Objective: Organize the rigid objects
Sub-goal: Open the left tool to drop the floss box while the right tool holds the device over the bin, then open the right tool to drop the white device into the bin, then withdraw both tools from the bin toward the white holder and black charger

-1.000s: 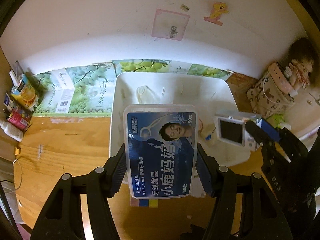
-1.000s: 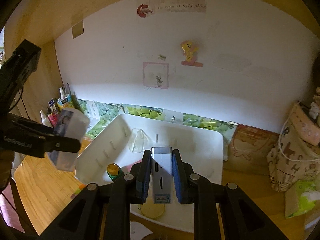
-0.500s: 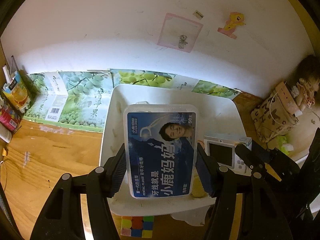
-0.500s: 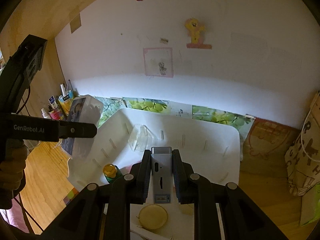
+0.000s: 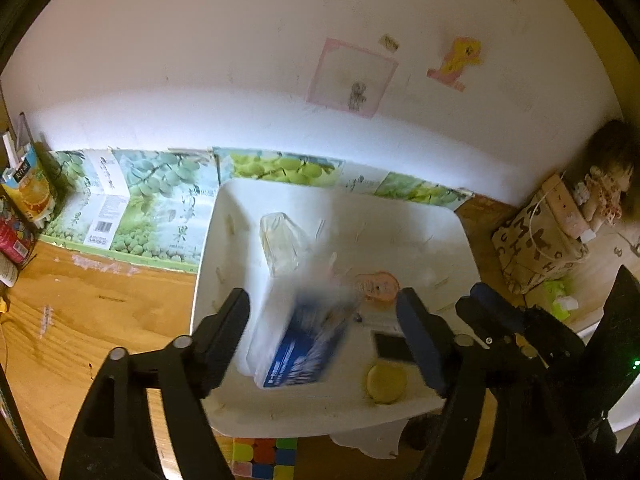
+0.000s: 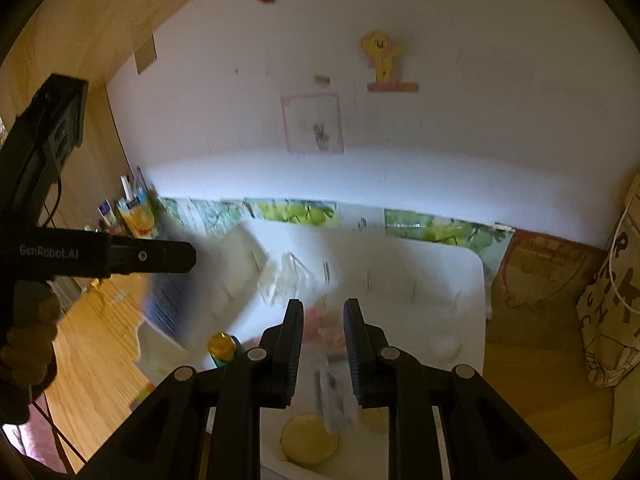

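Mid-sort: floss box dropping into the tray, silver device close behind.

Already in the white tray (image 5: 208,240) we see a clear plastic piece (image 5: 282,242), a pink item (image 5: 378,286), a round yellow lid (image 5: 386,382) and a yellow-capped bottle (image 6: 222,346). A colour cube (image 5: 264,456) sits outside, at the near rim, so that's prob. still to do. Left gripper (image 5: 322,296) tilts down over the tray. Its jaws have just been opening and now stand wide. The floss box (image 5: 296,340) is between them, clear of both pads, blurred and tipping into the tray. Right gripper (image 6: 324,308) also angles down at the near edge, jaws close together w/ bare pads. The silver device (image 6: 334,392) is a blur just under them, and we can't tell if it's loose or landed.
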The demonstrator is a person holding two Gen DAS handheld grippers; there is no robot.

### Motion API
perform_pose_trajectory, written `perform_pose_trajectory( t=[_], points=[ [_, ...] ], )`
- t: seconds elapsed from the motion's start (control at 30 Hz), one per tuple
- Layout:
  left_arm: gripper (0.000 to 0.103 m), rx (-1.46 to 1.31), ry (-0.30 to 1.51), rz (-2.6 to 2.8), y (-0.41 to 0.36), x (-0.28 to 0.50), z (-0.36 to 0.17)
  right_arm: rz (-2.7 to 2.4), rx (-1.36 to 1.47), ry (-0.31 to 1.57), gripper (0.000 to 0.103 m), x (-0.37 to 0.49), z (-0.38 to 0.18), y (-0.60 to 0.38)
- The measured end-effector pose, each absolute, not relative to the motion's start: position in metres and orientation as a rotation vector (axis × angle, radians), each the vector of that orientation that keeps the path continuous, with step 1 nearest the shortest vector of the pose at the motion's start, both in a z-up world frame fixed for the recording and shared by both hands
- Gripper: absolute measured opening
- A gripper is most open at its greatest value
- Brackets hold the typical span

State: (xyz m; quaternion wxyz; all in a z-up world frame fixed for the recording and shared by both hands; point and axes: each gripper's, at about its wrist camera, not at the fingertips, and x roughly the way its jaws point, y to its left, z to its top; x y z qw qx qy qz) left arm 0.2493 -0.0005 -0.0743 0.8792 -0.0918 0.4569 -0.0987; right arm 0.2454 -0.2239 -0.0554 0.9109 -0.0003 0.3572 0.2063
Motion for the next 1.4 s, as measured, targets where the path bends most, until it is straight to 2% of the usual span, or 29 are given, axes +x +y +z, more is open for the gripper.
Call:
perform_pose_trajectory(
  t=[0.17, 0.23, 0.4, 0.53, 0.8, 1.4],
  points=[
    [0.083, -0.183, 0.891, -0.185, 0.003, 0.238, -0.057, 0.421, -0.006, 0.725, 0.025, 0.241, -0.049, -0.224],
    [0.083, -0.174, 0.877, -0.184, 0.004, 0.232, -0.052, 0.416, -0.003, 0.713, 0.034, 0.238, -0.044, -0.225],
    [0.083, -0.149, 0.807, -0.198, 0.005, 0.208, -0.032, 0.412, -0.007, 0.667, 0.046, 0.222, -0.026, -0.226],
    [0.083, -0.136, 0.747, -0.216, 0.008, 0.185, -0.015, 0.403, -0.012, 0.616, 0.06, 0.202, -0.006, -0.226],
    [0.084, -0.142, 0.7, -0.235, 0.018, 0.144, 0.001, 0.383, 0.001, 0.582, 0.074, 0.152, 0.013, -0.217],
    [0.084, -0.16, 0.749, -0.235, 0.06, 0.068, -0.023, 0.319, 0.045, 0.618, 0.076, 0.053, 0.001, -0.182]
  ],
)
